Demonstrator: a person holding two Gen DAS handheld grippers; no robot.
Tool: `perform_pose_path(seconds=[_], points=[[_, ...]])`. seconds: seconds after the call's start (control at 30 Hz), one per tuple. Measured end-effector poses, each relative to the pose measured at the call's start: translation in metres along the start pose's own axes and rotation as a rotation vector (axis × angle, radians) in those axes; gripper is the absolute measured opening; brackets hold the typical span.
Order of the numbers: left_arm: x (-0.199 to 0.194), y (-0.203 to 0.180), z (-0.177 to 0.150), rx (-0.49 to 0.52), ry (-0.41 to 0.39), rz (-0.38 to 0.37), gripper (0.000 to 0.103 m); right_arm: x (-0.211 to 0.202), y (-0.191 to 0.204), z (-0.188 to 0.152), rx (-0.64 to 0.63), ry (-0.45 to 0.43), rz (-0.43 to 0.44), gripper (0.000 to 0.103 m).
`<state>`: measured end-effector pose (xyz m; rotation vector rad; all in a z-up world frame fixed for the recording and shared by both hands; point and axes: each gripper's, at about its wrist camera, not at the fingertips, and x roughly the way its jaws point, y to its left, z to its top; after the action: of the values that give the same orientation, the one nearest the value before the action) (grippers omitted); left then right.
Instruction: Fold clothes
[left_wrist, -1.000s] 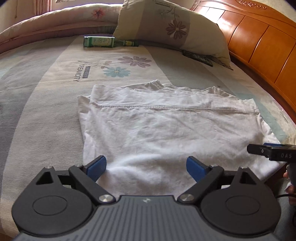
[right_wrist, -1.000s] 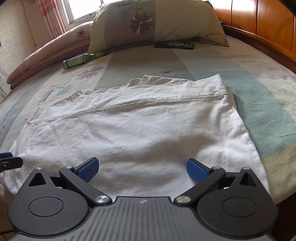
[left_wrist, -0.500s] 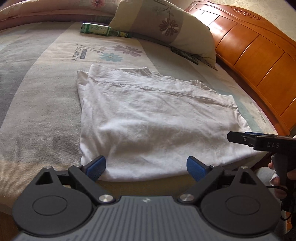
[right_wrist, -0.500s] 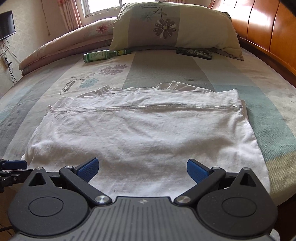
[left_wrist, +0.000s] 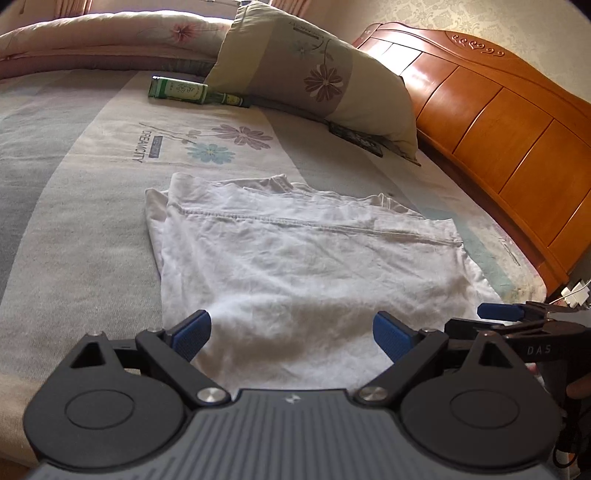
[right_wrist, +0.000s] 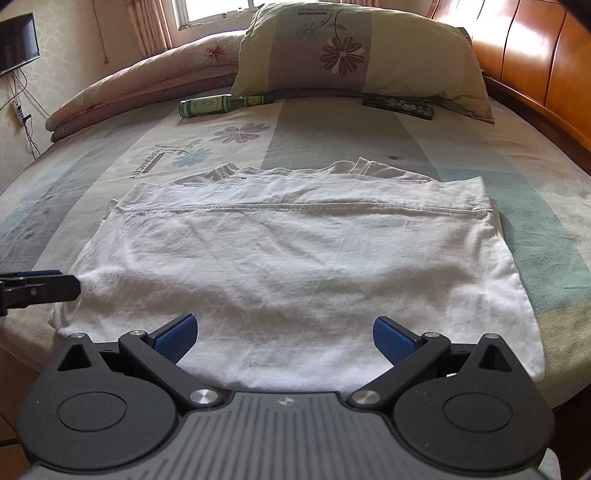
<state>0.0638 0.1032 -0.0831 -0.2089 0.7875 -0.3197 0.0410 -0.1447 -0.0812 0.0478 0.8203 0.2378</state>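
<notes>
We see the bed (right_wrist: 535, 177) carrying a white garment (right_wrist: 295, 266), folded flat near its front edge, just ahead of both claws. Our left gripper (left_wrist: 291, 332) and right gripper (right_wrist: 282, 334) hover side by side, jaws spread wide, empty. Behind lie a pillow (right_wrist: 354, 51) and green bottle (right_wrist: 214, 105).

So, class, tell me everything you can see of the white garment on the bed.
The white garment is soft, wrinkled cloth like cotton jersey, lying flat on the striped floral bedsheet. It is already folded over: a stitched hem runs across its far part, with a collar and sleeve edges showing beyond. Its near edge reaches the bed's edge. Both tools hover open at that edge; neither grips it.
</notes>
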Motion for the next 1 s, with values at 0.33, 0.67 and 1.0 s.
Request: perform_pose_path(seconds=[0.33,0.67,1.0], points=[[0.009,0.012,0.019,0.032,-0.028,-0.018,0.096,0.0,-0.011,-0.004,0.057,-0.022,0.033,0.103],[0.033,0.029,0.033,0.022,0.068,0.004,0.096,0.002,-0.007,-0.005,0.079,-0.034,0.085,0.103],[0.028,0.078,0.051,-0.19,0.088,-0.057,0.095,0.01,-0.01,-0.002,0.132,-0.045,0.163,0.103]])
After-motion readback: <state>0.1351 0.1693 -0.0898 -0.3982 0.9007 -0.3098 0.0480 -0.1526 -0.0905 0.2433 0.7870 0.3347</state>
